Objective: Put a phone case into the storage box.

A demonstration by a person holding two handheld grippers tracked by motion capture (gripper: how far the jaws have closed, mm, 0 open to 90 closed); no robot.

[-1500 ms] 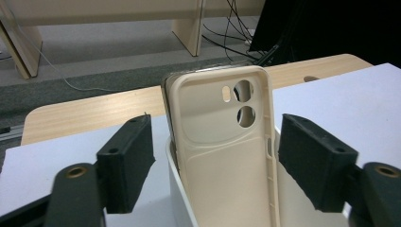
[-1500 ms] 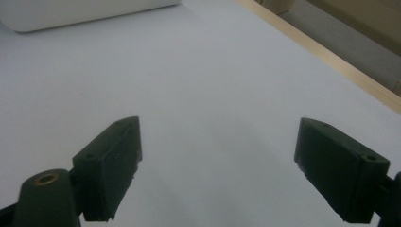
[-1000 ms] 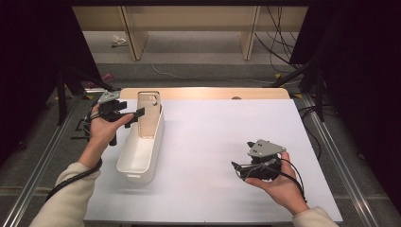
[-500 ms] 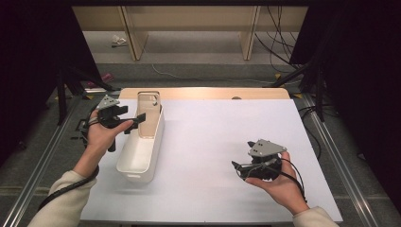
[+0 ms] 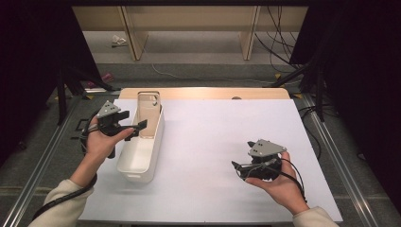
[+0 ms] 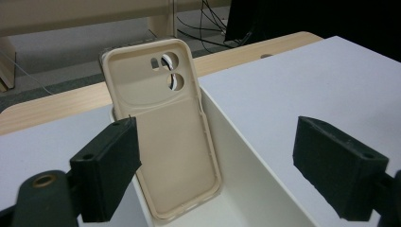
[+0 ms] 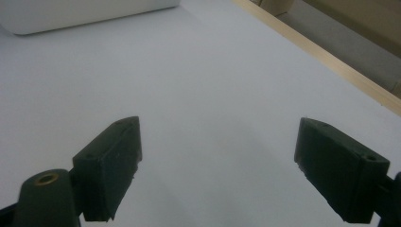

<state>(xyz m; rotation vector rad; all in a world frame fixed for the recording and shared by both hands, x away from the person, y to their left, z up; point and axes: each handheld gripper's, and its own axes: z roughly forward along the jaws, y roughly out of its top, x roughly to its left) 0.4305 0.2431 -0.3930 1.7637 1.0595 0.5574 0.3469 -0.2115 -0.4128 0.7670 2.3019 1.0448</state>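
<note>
Both grippers spread, empty: left gripper (image 6: 215,170) faces phone case (image 6: 163,127), its foot hidden in bin (image 5: 142,151).

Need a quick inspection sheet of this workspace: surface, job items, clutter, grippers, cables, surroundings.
Surface: white table top with a wooden strip along the far edge; bare apart from the bin.
Job's things: beige phone case standing upright in the far end of the white bin, open side toward the left gripper, leaning on the bin's end wall.
Clutter: nothing seen on the table.
Grippers: left gripper open, jaws either side of the case, not touching it; right gripper open, held over bare table, nothing between the jaws.
Cables: a black cable trails from each gripper; more cables on the floor at far right.
Surroundings: wooden shelving legs beyond the table, grey floor, dark screens on both sides.
</note>
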